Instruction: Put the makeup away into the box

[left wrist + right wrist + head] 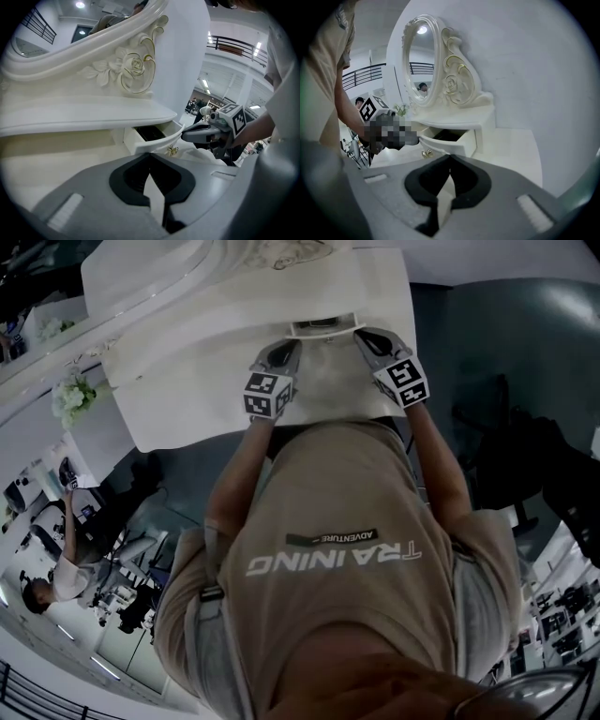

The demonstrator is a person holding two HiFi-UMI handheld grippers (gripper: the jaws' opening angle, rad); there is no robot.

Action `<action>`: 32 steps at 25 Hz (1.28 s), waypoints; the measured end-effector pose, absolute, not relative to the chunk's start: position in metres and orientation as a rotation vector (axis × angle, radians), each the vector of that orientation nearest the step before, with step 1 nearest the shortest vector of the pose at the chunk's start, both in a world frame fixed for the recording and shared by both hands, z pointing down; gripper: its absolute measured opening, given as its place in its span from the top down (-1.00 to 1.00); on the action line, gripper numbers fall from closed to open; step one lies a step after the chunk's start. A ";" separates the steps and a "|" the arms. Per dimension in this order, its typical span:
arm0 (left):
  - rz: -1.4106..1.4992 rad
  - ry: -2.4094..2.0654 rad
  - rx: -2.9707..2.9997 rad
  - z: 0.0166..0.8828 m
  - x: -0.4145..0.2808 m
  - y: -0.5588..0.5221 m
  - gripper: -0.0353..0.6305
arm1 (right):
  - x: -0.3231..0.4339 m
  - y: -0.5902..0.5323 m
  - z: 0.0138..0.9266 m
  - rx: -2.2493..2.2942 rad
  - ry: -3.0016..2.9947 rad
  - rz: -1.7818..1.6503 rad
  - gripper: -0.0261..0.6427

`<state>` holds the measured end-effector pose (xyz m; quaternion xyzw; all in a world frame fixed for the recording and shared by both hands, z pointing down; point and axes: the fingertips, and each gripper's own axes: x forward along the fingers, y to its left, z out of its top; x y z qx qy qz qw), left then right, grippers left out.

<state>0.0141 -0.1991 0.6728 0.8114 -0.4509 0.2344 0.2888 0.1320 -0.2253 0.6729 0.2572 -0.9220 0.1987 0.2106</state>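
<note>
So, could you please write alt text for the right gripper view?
The right gripper, jaws shut and empty, points at a small open drawer with a gold knob on a white dressing table. An ornate oval mirror stands above; the left gripper is beside the drawer's front.
</note>
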 end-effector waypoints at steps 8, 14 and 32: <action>0.611 -1.233 2.157 0.671 0.012 -0.214 0.90 | 0.130 -0.240 0.672 0.739 -2.552 0.562 0.91; 0.609 -1.247 2.172 0.671 0.009 -0.228 0.90 | 0.128 -0.254 0.672 0.758 -2.558 0.564 0.91; 0.562 -1.274 2.170 0.670 0.006 -0.248 0.90 | 0.124 -0.271 0.675 0.803 -2.559 0.597 0.91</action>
